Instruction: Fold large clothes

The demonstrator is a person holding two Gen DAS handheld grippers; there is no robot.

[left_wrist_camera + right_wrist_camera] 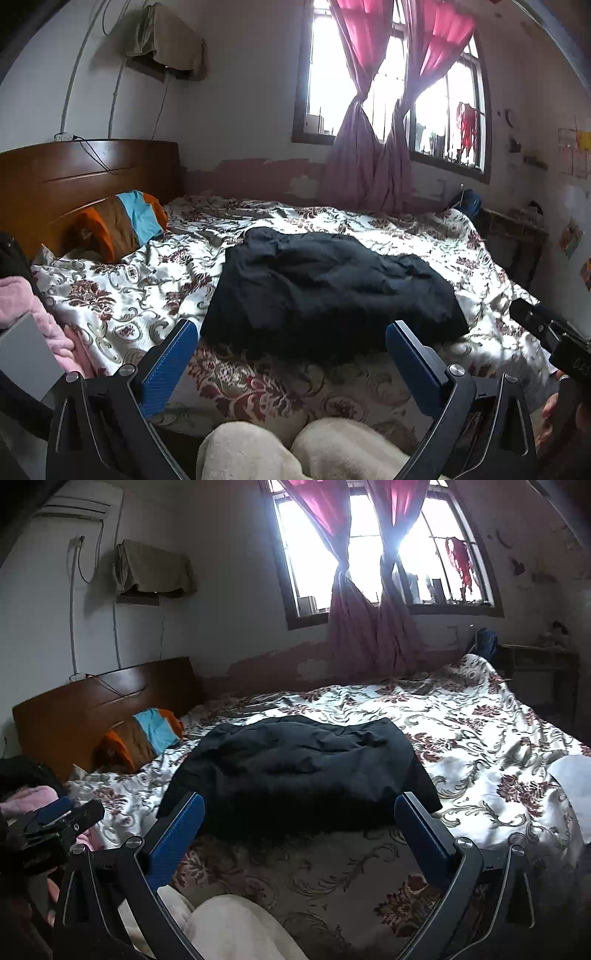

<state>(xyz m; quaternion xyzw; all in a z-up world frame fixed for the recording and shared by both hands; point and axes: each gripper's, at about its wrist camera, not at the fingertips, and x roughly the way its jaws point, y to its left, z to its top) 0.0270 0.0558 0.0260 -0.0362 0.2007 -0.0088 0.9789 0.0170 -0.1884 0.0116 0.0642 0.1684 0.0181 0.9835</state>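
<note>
The bed [369, 384], covered in a floral quilt, filled most of both views, and the dark garment [325, 284] lay rumpled near its middle, its near hem just beyond both sets of fingertips. The main risk, as I judged it, was the quilt itself: it was loose and creased under the garment, so a pinch taken low at the hem could gather quilt along with cloth and drag the bedding into the fold. A second risk was the garment's own bunching; its outline was hard to read in the dim light, and a grab on a buried layer instead of a true edge would likely twist the fold.

Room to move looked generous to the right, where the quilt ran bare toward the far corner. To the left it was tighter: a pink fleece pile [33, 314] sat at the bed's edge near the headboard [66, 184], and a striped pillow [125, 225] lay well apart from the garment. The near edge of the bed was crowded by the person's pale-trousered knees [306, 450].

The left gripper [291, 336] hovered over the quilt with its blue fingers spread wide, holding nothing. The right gripper [299, 812] was likewise wide apart and empty, poised just short of the hem
</note>
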